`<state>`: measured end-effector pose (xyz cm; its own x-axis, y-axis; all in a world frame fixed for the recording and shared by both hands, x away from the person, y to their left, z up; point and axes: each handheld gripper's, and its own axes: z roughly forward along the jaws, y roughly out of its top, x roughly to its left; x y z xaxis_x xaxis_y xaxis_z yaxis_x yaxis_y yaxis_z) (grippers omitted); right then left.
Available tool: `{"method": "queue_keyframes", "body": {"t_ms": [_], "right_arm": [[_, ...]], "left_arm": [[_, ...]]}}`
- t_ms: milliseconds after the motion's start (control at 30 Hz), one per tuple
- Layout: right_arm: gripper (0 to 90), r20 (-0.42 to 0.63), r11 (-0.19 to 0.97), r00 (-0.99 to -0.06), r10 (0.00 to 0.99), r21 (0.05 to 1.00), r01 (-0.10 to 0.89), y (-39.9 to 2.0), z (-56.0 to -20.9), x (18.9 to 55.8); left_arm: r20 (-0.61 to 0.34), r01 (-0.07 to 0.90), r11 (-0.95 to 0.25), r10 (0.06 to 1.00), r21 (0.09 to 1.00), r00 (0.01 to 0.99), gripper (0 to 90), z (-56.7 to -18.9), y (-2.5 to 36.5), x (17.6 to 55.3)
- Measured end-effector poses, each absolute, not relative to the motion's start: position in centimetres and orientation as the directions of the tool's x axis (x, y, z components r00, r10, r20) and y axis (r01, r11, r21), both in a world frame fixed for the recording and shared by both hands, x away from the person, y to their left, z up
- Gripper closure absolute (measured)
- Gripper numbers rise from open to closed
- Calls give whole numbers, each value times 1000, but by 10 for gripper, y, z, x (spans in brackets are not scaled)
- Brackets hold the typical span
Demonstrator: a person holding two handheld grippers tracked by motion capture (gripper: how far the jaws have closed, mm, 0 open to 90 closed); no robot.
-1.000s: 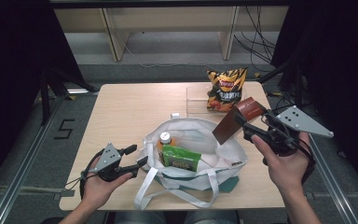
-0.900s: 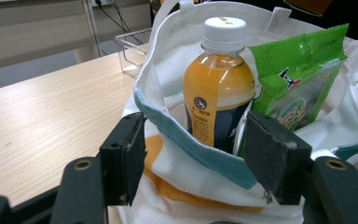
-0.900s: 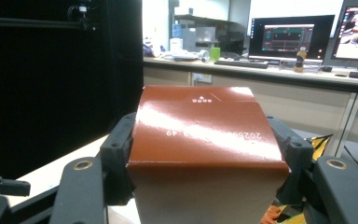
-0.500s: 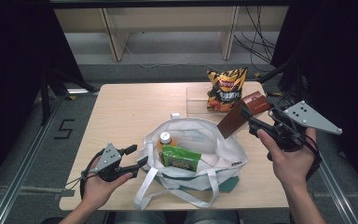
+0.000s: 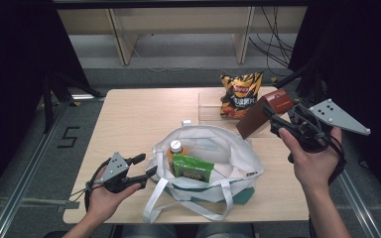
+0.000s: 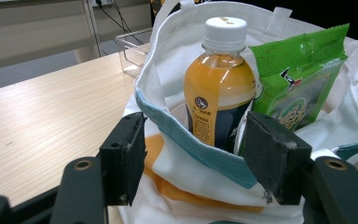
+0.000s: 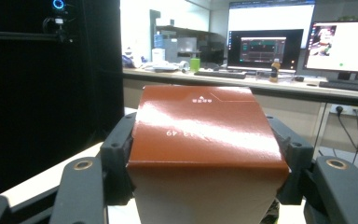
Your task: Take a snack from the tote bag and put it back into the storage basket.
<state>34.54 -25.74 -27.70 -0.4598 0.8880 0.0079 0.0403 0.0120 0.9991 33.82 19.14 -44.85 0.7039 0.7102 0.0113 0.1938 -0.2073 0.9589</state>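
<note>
Your right gripper (image 5: 278,124) is clamped on the brown box (image 5: 263,115), held above the tabletop's (image 5: 129,119) right edge, long axis tilted, lower end toward the white tote bag (image 5: 228,163). Your left gripper (image 5: 146,166), jaws wide, straddles the bag's rim near the front-left corner.

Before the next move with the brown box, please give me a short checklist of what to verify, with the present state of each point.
1. Right gripper clamps the brown box on both sides: ok.
2. Box lifted off the table: ok.
3. Tote bag mouth open: ok.
4. Left gripper holding the bag rim: not ok; its jaws straddle the rim but stand apart.
5. Free room in the bag beside the orange bottle and green packet: ok, on its right side in the high view.
6. Chips bag apart from the box: cannot tell.
</note>
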Motion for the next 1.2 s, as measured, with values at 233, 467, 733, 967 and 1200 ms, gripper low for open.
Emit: {"method": "queue_keyframes", "body": {"t_ms": [233, 467, 733, 967, 1200], "right_arm": [[387, -11, 25, -440, 898, 999, 27, -259, -274, 351], [387, -5, 23, -437, 900, 999, 35, -260, -275, 359], [387, -6, 22, -419, 908, 999, 33, -260, -275, 366], [387, -15, 33, -408, 913, 999, 39, -260, -275, 374], [387, -17, 35, -396, 918, 999, 37, -260, -276, 383]], "left_arm": [[11, 194, -207, 711, 959, 703, 384, -449, 191, 338], [10, 194, -206, 710, 959, 704, 384, -449, 192, 339], [7, 196, -203, 711, 959, 703, 384, -448, 192, 338], [10, 195, -206, 711, 959, 703, 384, -448, 193, 338], [9, 195, -206, 709, 959, 705, 384, -449, 192, 338]]}}
